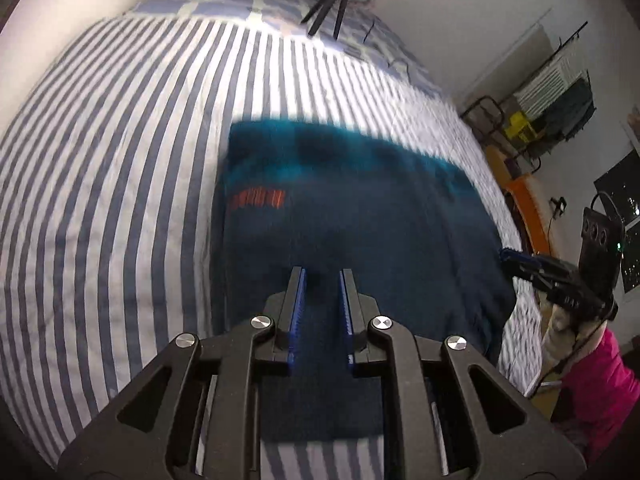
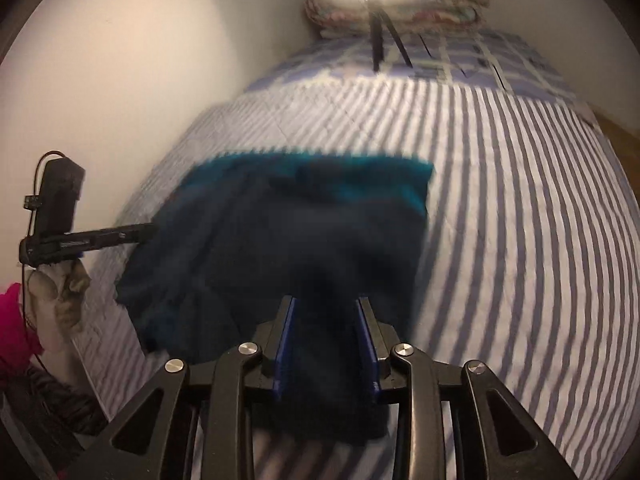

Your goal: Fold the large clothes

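Observation:
A dark blue garment with a teal band and a small orange mark point(image 1: 258, 199) lies on the striped bed; it shows in the left wrist view point(image 1: 360, 216) and the right wrist view point(image 2: 288, 220). My left gripper point(image 1: 322, 276) hovers over its near part, jaws apart, with nothing between them; it also shows at the left of the right wrist view point(image 2: 148, 230). My right gripper point(image 2: 326, 304) has its jaws apart over a raised dark bunch of the garment. It also shows at the garment's right edge in the left wrist view point(image 1: 506, 256).
The bed point(image 1: 120, 200) has a blue-and-white striped cover, with a white wall point(image 2: 140, 60) beside it. Folded bedding point(image 2: 400, 4) and a black tripod point(image 1: 328, 4) stand at the bed's head under a bright lamp. Shelves and clutter point(image 1: 540, 120) line the room's right side.

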`<state>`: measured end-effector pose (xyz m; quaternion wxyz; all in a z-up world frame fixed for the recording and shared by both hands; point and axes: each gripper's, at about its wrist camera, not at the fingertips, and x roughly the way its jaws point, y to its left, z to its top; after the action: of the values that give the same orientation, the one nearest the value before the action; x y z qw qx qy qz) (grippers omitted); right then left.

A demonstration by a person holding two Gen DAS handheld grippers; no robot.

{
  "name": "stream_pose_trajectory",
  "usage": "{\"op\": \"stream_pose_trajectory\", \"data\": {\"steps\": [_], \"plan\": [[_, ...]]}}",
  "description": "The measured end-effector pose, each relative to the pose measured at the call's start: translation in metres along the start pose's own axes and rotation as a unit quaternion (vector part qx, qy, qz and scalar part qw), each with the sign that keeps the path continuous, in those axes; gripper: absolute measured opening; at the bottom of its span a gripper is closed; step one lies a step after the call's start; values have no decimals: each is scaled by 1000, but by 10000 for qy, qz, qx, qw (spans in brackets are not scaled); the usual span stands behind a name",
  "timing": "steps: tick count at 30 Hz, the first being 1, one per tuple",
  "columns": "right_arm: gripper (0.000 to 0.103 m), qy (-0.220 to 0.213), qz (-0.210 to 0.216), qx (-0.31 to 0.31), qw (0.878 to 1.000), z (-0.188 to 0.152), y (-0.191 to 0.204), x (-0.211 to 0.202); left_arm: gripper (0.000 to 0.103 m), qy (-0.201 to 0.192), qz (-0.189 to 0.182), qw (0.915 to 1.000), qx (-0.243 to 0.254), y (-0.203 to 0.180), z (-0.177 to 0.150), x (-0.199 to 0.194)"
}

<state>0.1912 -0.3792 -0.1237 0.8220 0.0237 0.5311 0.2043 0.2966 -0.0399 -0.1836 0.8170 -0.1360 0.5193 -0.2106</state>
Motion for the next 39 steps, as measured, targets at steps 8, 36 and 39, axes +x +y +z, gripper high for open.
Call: {"op": "stream_pose_trajectory", "data": {"steps": [8,36,39], "plan": [[27,305,42,135,9994,-31,-12,19,16,47,-70,9999,-67,17,-31,14],[93,-302,1749,1825,9671,-6,-84,50,85,243,-1669,9636,-2073,107,2,16],[85,-306,2088,1960,9576,-3,-85,56,85,236,-1704,9638,-2037,103,3,17]]}}
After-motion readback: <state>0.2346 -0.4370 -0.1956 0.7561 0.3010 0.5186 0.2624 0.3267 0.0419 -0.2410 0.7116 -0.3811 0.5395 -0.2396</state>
